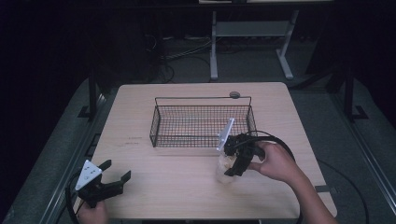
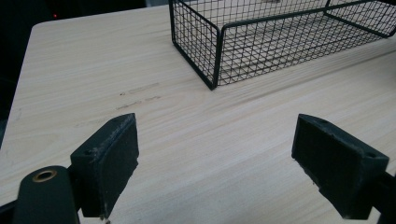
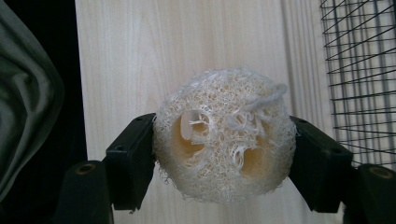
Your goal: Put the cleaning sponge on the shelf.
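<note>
A pale, fibrous loofah sponge (image 3: 225, 135) sits squeezed between the two black jaws of my right gripper (image 3: 224, 156), which is shut on it above the wooden table. From above, the same loofah (image 1: 225, 167) hangs just in front of the black wire basket (image 1: 201, 122), near its front right corner, with my right gripper (image 1: 232, 166) pointing down at the table. My left gripper (image 1: 116, 173) rests near the table's front left edge, jaws wide apart. Its two pads (image 2: 112, 161) frame bare wood, and the basket's corner (image 2: 212, 51) stands beyond them.
The light wooden table (image 1: 140, 100) has faint marks left of the basket. A small round disc (image 1: 234, 94) lies behind the basket's back rim. A grey table frame (image 1: 252, 32) and cables stand on the dark floor beyond. Grey cloth (image 3: 28, 107) shows at the right gripper view's left.
</note>
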Available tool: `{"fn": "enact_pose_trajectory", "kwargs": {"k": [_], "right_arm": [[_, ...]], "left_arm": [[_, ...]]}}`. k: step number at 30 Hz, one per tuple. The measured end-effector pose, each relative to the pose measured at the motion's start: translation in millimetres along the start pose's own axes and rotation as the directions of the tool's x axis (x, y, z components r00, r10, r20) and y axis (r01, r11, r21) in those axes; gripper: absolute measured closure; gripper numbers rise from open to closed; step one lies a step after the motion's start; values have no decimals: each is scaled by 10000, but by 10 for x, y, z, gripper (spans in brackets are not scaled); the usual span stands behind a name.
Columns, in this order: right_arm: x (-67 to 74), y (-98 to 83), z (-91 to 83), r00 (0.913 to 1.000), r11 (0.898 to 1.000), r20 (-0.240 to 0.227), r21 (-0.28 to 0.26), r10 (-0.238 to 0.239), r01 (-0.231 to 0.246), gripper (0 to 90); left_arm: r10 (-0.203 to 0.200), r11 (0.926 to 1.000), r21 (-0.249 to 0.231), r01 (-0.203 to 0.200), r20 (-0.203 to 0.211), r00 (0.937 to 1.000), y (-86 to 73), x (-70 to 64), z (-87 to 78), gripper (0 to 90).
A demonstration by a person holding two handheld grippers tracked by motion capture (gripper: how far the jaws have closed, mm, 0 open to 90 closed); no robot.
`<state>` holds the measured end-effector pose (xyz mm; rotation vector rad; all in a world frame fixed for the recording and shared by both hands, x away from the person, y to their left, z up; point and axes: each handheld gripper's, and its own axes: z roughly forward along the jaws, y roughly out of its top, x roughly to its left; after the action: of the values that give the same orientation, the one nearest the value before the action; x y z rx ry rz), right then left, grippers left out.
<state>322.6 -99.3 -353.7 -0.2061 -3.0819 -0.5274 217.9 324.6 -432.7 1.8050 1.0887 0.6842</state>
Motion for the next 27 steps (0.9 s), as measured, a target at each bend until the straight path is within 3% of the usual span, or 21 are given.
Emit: {"fn": "enact_pose_trajectory", "kwargs": {"k": [27], "right_arm": [[-143,223,-185,9999,10000,-108,-35,46,-46,292]], "left_arm": [[-44,10000,27,43,81,10000,-3,12,9,139]]}}
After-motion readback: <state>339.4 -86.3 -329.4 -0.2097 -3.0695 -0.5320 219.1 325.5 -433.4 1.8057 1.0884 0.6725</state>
